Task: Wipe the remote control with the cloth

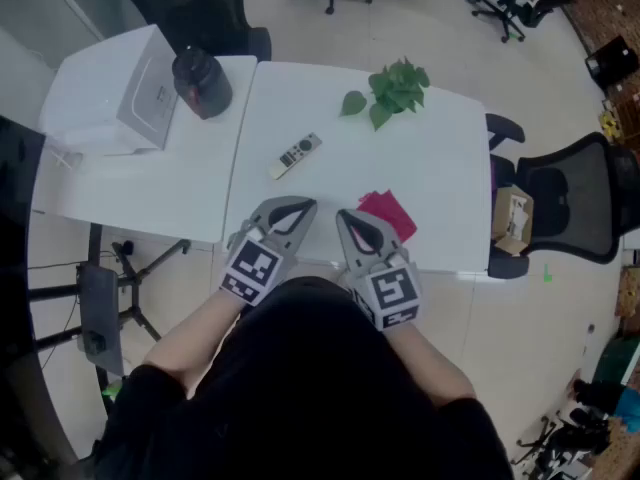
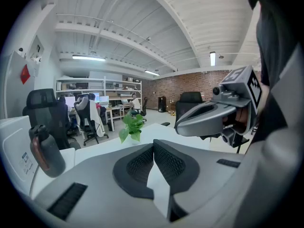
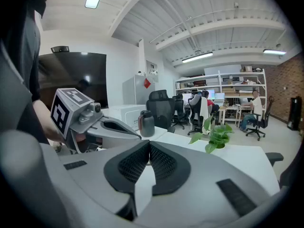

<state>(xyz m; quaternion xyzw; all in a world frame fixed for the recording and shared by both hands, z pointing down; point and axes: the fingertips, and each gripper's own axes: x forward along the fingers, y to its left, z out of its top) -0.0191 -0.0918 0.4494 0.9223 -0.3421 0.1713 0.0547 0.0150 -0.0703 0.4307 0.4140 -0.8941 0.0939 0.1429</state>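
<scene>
While the left tongs [image 1: 303, 207] and right tongs [image 1: 346, 218] hover closed and empty at the white office counter's [image 1: 440, 158] near edge, the remote control [image 1: 295, 155] lies mid-counter, its long axis running near-left to far-right.

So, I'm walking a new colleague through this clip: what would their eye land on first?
First, the two grippers, left gripper and right gripper, both shut and empty, side by side over the near edge of the white table. Beside the right one's tip lies the red cloth. Further in, near the table's middle, is the remote control, with a green plant at the far side.
</scene>
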